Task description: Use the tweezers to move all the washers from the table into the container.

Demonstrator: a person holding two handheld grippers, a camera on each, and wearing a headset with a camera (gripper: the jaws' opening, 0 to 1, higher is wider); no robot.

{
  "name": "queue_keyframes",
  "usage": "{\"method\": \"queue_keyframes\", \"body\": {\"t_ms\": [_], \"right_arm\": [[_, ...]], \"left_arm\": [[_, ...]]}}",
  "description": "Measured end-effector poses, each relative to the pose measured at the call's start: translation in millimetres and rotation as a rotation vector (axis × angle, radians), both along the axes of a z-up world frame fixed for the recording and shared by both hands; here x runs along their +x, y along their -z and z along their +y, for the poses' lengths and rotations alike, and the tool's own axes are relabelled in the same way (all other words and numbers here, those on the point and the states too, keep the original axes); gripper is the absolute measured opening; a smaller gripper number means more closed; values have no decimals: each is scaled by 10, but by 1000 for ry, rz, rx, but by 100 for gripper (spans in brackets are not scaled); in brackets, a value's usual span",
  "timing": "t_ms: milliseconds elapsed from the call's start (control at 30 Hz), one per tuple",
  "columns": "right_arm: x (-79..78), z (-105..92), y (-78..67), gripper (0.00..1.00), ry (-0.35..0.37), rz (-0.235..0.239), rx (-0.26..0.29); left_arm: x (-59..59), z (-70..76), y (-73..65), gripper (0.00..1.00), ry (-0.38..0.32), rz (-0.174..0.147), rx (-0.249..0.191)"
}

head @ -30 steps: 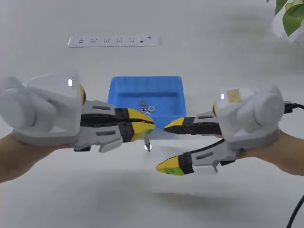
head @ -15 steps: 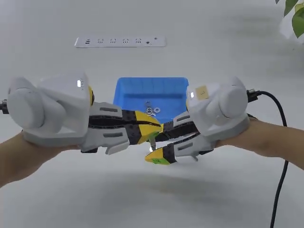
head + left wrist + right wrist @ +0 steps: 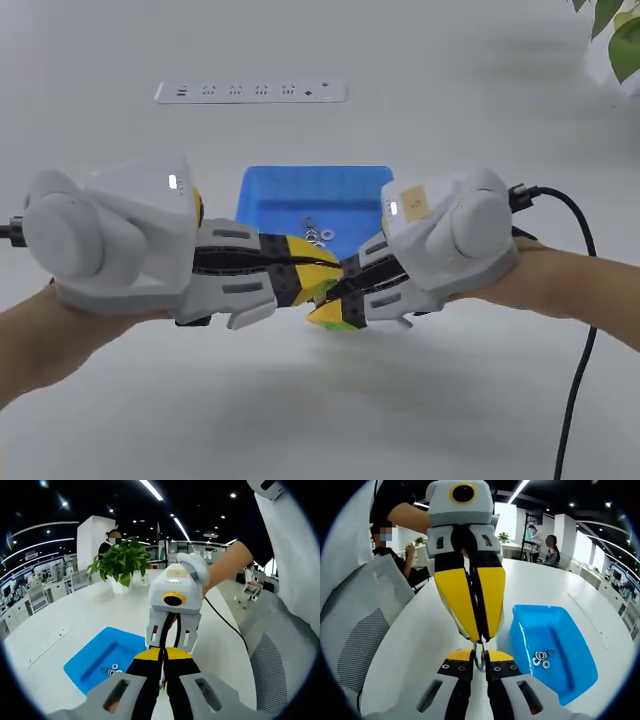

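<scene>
We are holding the tweezers just in front of the container's near rim. Only a short silver stub of them is showing, in the right gripper view, and we cannot tell whether it is touching the table. The washers are lying in a small cluster on the floor of the blue container, towards its near side in the head view.

The left gripper is pinching the tweezers. Its yellow jaws are drawn together to a thin dark slit, and the metal is coming out at the very tips. The right gripper is meeting it head-on, tip to tip. Its jaws are pressing in on the same silver stub from either side, leaving no more gap than the metal itself.

Our left hand and right hand are gripping the white bodies of the two tools, and a black cable is trailing down from the right one. Beyond the container a white power strip is lying flat on the table, well apart from it. Green leaves of a plant are hanging in at the far right corner. In the right gripper view a grey mesh chair is standing beside the table.
</scene>
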State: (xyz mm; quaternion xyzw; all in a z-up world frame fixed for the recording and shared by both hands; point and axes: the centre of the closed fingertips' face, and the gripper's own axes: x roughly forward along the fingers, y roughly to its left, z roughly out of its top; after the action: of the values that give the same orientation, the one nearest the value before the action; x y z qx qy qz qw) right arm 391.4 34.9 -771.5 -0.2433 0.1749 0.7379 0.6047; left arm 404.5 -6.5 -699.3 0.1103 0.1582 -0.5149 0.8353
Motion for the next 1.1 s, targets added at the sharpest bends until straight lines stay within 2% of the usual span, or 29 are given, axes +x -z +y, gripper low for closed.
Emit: {"method": "queue_keyframes", "body": {"t_ms": [67, 133, 167, 267, 400, 433, 567, 667, 767, 833, 933, 1100], "right_arm": [[-8, -10, 0, 10, 2, 3, 5], [-19, -17, -1, 10, -2, 3, 5], [-23, -22, -1, 10, -7, -2, 4], [-40, -19, -3, 10, -8, 6, 6], [-41, -26, -17, 9, -3, 6, 7], [-45, -29, -30, 9, -2, 9, 9], [-62, -56, -123, 9, 8, 11, 25], [-62, -78, -173, 9, 15, 11, 28], [-55, -105, -258, 9, 33, 9, 39], [-49, -114, -325, 9, 44, 7, 49], [-52, -114, -443, 9, 52, 0, 66], [-12, -92, -672, 9, 56, -26, 101]], "left_arm": [[8, 6, -4, 6, -23, 10, -9], [20, 23, -25, 14, -40, 14, -15], [28, 33, -74, 18, -54, 26, -42], [12, 69, -149, 21, -49, 17, -53], [-110, 119, -149, 24, -27, 37, -36], [-156, 125, -143, 25, -21, 53, -39], [-285, 182, -141, 29, -35, 86, -58], [-381, 257, -93, 30, -54, 95, -36], [-449, 324, -90, 32, -81, 114, -47], [-480, 377, -96, 37, -108, 126, -57], [-505, 460, -108, 49, -149, 116, -59], [-604, 560, -78, 54, -171, 136, -49]]}}
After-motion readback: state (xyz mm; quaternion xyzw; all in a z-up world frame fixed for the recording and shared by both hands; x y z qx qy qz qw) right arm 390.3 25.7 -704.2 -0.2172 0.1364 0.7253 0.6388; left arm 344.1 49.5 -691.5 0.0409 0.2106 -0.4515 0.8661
